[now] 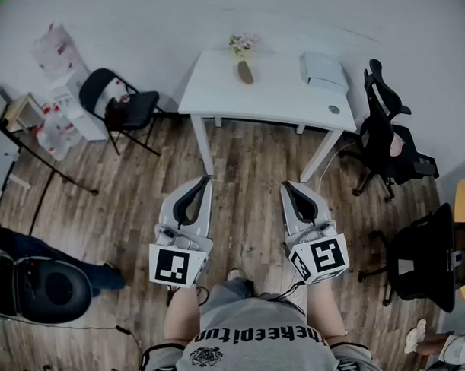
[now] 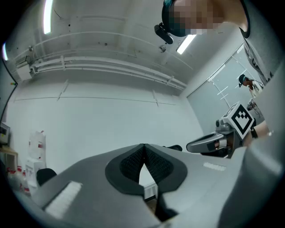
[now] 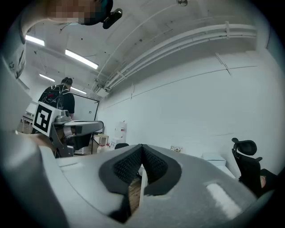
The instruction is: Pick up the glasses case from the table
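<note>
The brown oblong glasses case (image 1: 245,72) lies on the white table (image 1: 214,94), near its far edge and beside a small bunch of flowers (image 1: 243,43). Both grippers are held side by side over the wooden floor, well short of the table, pointing toward it. My left gripper (image 1: 207,179) has its jaws pressed together with nothing between them, and its own view (image 2: 143,145) shows the same. My right gripper (image 1: 286,185) is likewise shut and empty (image 3: 141,146). The case does not show in either gripper view.
A white box (image 1: 324,70) and a small round object (image 1: 334,109) sit on the table's right part. A black folding chair (image 1: 121,103) stands left of the table, and black office chairs (image 1: 383,130) (image 1: 427,259) to the right. Another person (image 1: 45,282) sits at lower left.
</note>
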Demonstrator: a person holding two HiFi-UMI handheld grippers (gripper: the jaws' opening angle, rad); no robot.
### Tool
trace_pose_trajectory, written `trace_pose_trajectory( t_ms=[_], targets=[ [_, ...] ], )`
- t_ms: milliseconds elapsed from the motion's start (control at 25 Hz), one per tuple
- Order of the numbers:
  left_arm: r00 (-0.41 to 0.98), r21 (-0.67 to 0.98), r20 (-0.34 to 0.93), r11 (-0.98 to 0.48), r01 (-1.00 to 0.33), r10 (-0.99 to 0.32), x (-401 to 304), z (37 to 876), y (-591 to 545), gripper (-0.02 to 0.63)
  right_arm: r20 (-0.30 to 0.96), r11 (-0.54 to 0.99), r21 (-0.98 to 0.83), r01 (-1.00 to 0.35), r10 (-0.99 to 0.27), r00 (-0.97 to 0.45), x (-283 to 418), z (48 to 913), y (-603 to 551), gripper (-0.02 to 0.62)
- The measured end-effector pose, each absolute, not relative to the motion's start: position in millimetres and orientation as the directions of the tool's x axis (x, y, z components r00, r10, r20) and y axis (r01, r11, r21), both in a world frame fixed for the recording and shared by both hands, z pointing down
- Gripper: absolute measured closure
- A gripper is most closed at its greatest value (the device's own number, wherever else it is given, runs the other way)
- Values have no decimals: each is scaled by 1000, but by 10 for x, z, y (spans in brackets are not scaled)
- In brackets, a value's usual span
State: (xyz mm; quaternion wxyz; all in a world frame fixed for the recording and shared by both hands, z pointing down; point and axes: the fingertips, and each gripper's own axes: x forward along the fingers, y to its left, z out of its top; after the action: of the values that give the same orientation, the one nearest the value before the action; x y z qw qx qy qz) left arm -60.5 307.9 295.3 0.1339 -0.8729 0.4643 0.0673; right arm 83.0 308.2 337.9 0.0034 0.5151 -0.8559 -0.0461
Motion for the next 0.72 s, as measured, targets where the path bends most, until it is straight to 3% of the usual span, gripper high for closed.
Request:
trace_pose_trajectory(
  t_ms=[720],
  targets=[
    [582, -176, -253, -555, -813, -773, -850, 3011, 2577, 594, -87, 425, 72, -902, -898, -431, 609, 3402, 2632, 592]
  ],
)
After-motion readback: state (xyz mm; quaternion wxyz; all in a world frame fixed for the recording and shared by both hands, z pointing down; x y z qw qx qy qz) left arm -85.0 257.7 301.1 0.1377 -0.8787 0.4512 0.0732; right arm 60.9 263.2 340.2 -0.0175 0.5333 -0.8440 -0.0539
